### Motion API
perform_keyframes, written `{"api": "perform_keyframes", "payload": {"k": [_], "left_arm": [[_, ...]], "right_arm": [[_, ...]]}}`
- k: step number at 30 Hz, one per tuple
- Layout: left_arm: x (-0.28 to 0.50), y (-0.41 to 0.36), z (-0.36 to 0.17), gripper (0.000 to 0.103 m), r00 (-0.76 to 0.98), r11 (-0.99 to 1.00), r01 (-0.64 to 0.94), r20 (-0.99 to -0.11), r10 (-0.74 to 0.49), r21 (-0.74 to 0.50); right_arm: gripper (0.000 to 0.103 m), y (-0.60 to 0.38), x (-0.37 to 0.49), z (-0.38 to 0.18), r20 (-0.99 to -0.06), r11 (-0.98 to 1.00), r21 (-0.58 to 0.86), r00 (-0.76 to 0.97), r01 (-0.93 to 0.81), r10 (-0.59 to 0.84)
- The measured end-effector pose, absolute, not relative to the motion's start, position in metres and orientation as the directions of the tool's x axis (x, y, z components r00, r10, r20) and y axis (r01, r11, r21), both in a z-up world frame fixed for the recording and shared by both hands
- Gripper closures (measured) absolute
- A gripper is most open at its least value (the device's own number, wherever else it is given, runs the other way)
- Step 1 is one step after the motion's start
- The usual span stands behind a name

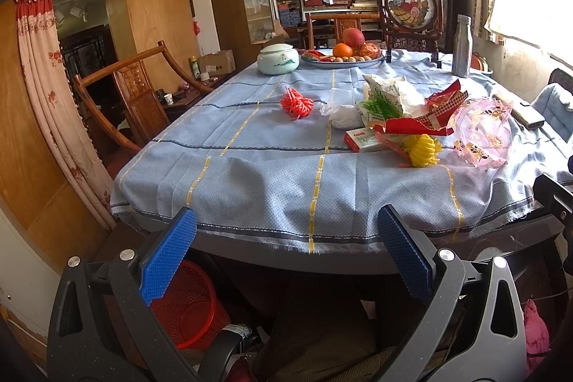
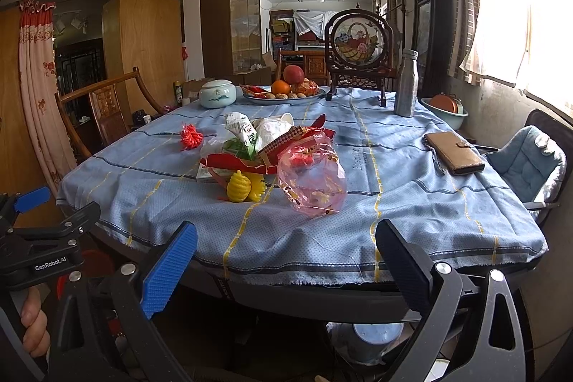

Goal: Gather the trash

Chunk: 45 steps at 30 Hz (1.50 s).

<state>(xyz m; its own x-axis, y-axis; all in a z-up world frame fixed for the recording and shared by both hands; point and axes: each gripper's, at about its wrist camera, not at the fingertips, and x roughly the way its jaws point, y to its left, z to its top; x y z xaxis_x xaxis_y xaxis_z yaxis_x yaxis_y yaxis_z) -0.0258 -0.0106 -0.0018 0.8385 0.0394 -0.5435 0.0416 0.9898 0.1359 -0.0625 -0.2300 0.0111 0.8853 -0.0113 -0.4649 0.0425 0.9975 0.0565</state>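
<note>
Low, both tongs (image 1: 286, 249) (image 2: 286, 260) agape, short of tablecloth edge (image 1: 322, 238).

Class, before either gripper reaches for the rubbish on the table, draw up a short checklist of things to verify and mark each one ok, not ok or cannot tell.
1. Left gripper open and holding nothing: ok.
2. Right gripper open and holding nothing: ok.
3. Both grippers short of the table edge, touching no rubbish: ok.
4. Red bin on the floor under the table, upright with its mouth open: ok.
5. Rubbish lies separated for single picks: not ok; the pink bag, yellow netting and red wrapper are heaped together. Only the red netting lies apart.
6. Wallet clear of the heap: ok.
</note>
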Motion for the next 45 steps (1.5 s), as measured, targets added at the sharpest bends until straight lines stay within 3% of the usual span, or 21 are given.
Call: {"api": "perform_keyframes", "payload": {"k": [25, 37, 45], "left_arm": [[-0.015, -0.01, -0.013, 0.006, 0.816, 0.99, 0.035, -0.576, 0.052, 0.139], [0.016, 0.001, -0.037, 0.006, 0.754, 0.994, 0.066, -0.656, 0.007, 0.087], [0.047, 0.002, -0.048, 0.006, 0.704, 0.996, 0.079, -0.71, -0.026, 0.042]], "right_arm": [[0.005, -0.236, -0.054, 0.003, -0.486, 0.997, 0.058, 0.874, 0.055, -0.02], [0.005, -0.279, -0.03, -0.011, -0.505, 0.988, 0.107, 0.862, 0.107, -0.039], [0.005, -0.266, 0.031, -0.018, -0.54, 0.995, 0.1, 0.841, 0.022, 0.035]]}}
